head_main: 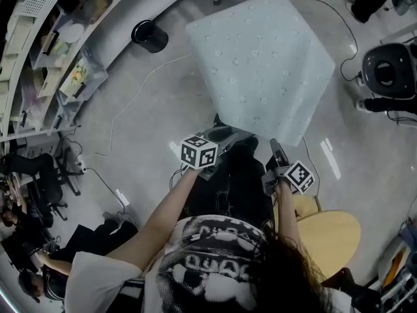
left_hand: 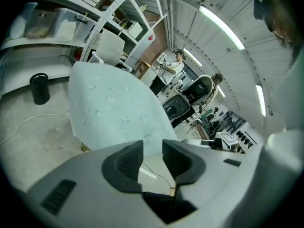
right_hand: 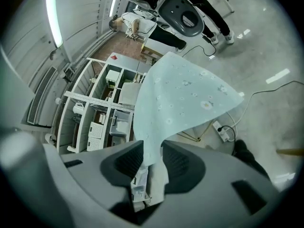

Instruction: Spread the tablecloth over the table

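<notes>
The pale blue flower-print tablecloth (head_main: 260,57) lies draped over the table, its edges hanging down all round. In the left gripper view the tablecloth (left_hand: 114,108) is ahead of the jaws and apart from them. My left gripper (head_main: 223,135) is open just short of the cloth's near edge, and only floor and a thin cable show in the gap of this gripper (left_hand: 153,150). My right gripper (head_main: 275,149) is at the cloth's near right corner. In the right gripper view that gripper (right_hand: 153,156) stands wide, with the hanging corner of the tablecloth (right_hand: 185,99) loose between its pads.
A black cylindrical bin (head_main: 150,36) stands on the floor left of the table, with curved shelving (head_main: 58,51) behind it. A round wooden seat (head_main: 332,233) is at my right, an office chair (head_main: 389,70) at far right. Cables cross the floor, and people sit at lower left.
</notes>
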Tool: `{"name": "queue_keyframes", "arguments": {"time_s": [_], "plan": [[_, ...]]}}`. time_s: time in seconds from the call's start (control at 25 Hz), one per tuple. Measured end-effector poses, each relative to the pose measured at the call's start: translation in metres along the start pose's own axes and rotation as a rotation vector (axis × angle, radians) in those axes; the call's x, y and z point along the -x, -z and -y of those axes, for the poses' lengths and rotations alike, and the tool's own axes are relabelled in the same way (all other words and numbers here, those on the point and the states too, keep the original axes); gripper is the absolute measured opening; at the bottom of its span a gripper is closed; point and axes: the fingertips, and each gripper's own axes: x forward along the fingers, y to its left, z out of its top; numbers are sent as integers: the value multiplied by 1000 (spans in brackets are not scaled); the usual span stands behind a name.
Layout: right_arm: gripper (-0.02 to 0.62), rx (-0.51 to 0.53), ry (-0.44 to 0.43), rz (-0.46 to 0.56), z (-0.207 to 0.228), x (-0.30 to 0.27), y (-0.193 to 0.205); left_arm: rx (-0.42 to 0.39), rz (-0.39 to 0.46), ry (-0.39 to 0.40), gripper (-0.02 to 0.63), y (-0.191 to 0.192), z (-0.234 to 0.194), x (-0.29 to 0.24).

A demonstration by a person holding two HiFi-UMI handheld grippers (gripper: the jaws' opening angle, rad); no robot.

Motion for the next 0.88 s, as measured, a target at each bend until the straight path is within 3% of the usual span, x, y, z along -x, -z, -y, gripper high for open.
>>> {"name": "queue_keyframes", "arguments": {"time_s": [0.36,0.52,0.88], "plan": [[103,88,-18,16,-10,21,-11,-53,60,10,130,-35,18,9],[103,181,-51,-25,-27,13,-18,-55,69,11,130,-35,25,10],[104,381,-140,-95,-86,-8,21,-47,130,-20,130,-30,13,61]]}}
